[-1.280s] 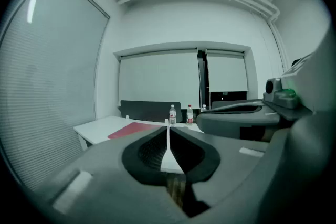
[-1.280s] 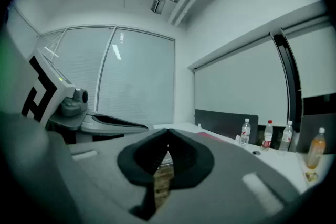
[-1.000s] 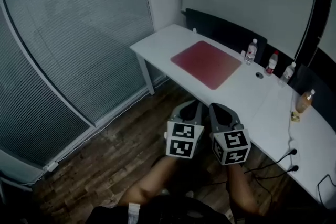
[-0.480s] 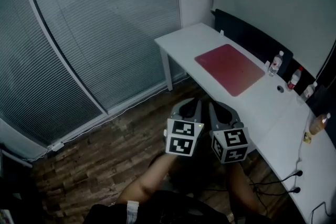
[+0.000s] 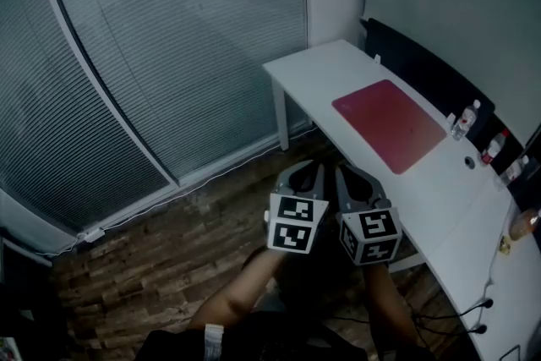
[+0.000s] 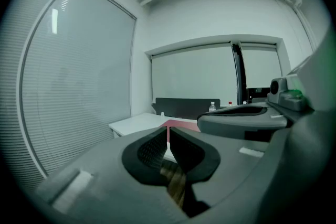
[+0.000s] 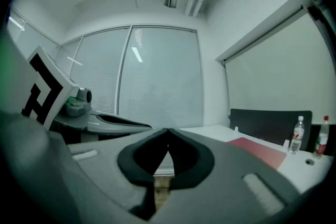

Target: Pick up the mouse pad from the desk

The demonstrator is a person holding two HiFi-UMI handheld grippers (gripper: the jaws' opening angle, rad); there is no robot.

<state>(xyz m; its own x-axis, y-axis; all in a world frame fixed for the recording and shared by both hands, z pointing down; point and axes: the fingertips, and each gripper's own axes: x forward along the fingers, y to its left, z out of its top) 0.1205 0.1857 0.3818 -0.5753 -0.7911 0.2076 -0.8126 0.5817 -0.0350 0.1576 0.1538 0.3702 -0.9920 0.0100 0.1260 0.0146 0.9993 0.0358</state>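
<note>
A red mouse pad point(image 5: 390, 123) lies flat on a long white desk point(image 5: 321, 72) at the upper right of the head view. It also shows as a red strip point(image 7: 260, 148) in the right gripper view and a sliver point(image 6: 181, 124) in the left gripper view. My left gripper point(image 5: 306, 174) and right gripper point(image 5: 352, 176) are held side by side over the wooden floor, short of the desk. Both are shut with nothing between the jaws. The left gripper point(image 6: 168, 136) and right gripper point(image 7: 167, 136) point roughly level toward the desk.
Several water bottles point(image 5: 461, 121) stand past the pad along a dark partition point(image 5: 423, 68). An orange bottle point(image 5: 522, 226) and cables point(image 5: 486, 304) sit further right. Blinds over glass walls point(image 5: 169, 55) fill the left. The wooden floor point(image 5: 161, 249) lies below the grippers.
The desk and pad have shifted rightward and downward in the head view, with more of the blinds showing. Both grippers keep their place in the view, still shut.
</note>
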